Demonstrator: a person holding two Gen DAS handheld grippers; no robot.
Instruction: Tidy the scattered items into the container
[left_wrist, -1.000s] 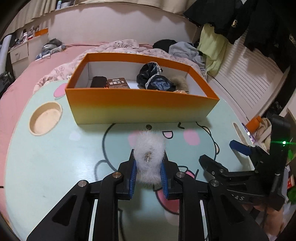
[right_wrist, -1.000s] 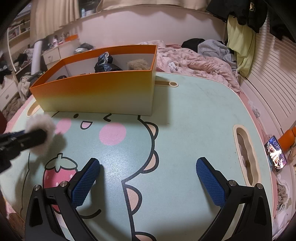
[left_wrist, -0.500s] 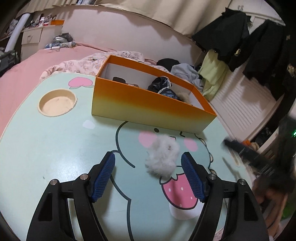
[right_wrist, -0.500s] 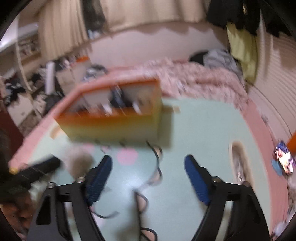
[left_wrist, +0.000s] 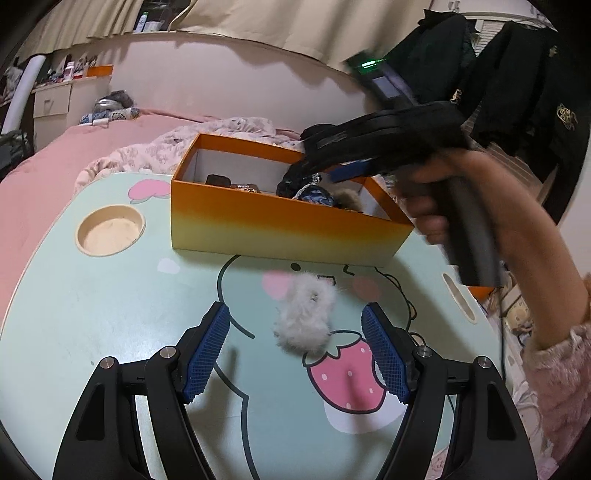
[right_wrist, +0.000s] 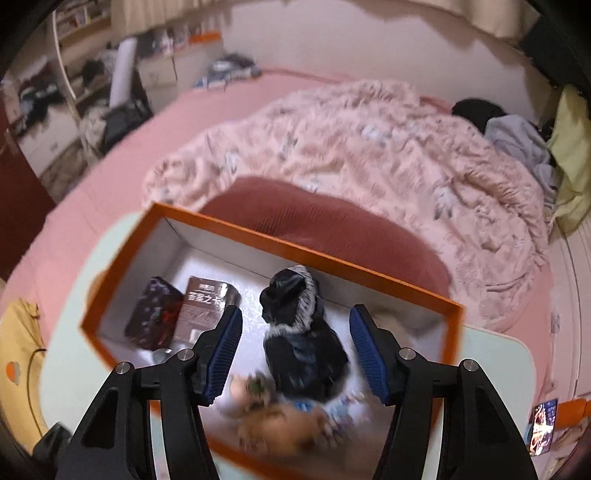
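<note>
A white fluffy pompom (left_wrist: 303, 318) lay on the surface (left_wrist: 110, 302) between the left gripper (left_wrist: 297, 350)'s parted fingers (left_wrist: 208, 347), untouched. The right gripper (left_wrist: 373, 147) hovered over the orange box (left_wrist: 280, 225).

The white fluffy pompom (left_wrist: 303, 318), clamped a second ago, is now released by the left tongs (left_wrist: 297, 354) and is left lying on the counter (left_wrist: 110, 302) between the parted pads. The right tongs (right_wrist: 295, 354) are carried over the orange box (right_wrist: 122, 258), their jaws closing on nothing
</note>
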